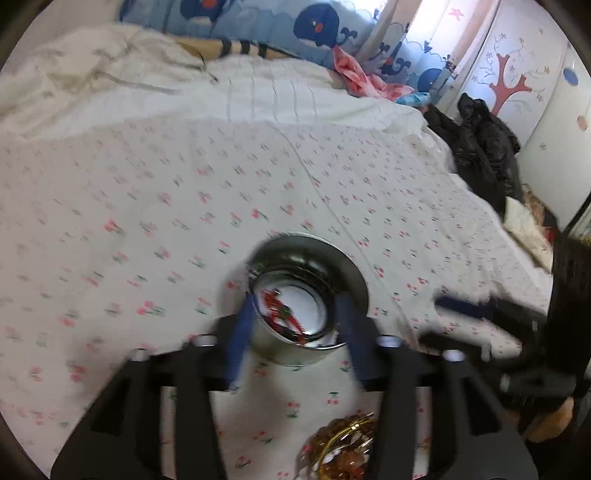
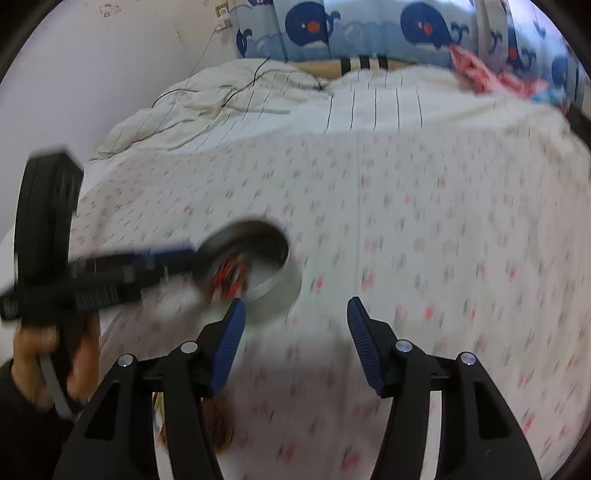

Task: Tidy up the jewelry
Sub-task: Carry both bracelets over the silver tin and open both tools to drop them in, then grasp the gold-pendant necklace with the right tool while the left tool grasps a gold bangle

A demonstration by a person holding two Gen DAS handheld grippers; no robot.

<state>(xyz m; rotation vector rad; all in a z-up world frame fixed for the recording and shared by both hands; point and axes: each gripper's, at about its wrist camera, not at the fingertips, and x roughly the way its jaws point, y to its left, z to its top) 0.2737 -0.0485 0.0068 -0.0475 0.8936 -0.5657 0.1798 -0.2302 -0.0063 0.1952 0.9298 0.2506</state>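
Observation:
A round metal tin (image 1: 310,295) stands on the cherry-print bedsheet, with a red beaded piece (image 1: 282,314) inside. My left gripper (image 1: 295,321) is open, its blue fingers on either side of the tin's near wall; I cannot tell if they touch it. A heap of amber and gold jewelry (image 1: 340,446) lies close below the gripper. In the right wrist view the tin (image 2: 255,273) is at centre left, with the left gripper's fingers (image 2: 162,258) reaching over its rim. My right gripper (image 2: 295,317) is open and empty, to the right of the tin.
The bedsheet (image 1: 184,206) spreads all around. A rumpled white duvet (image 2: 207,107) and whale-print cushions (image 2: 332,26) lie at the far end. Black clothing (image 1: 480,147) is piled at the bed's right edge. A brown strand (image 2: 218,424) lies under my right gripper's left finger.

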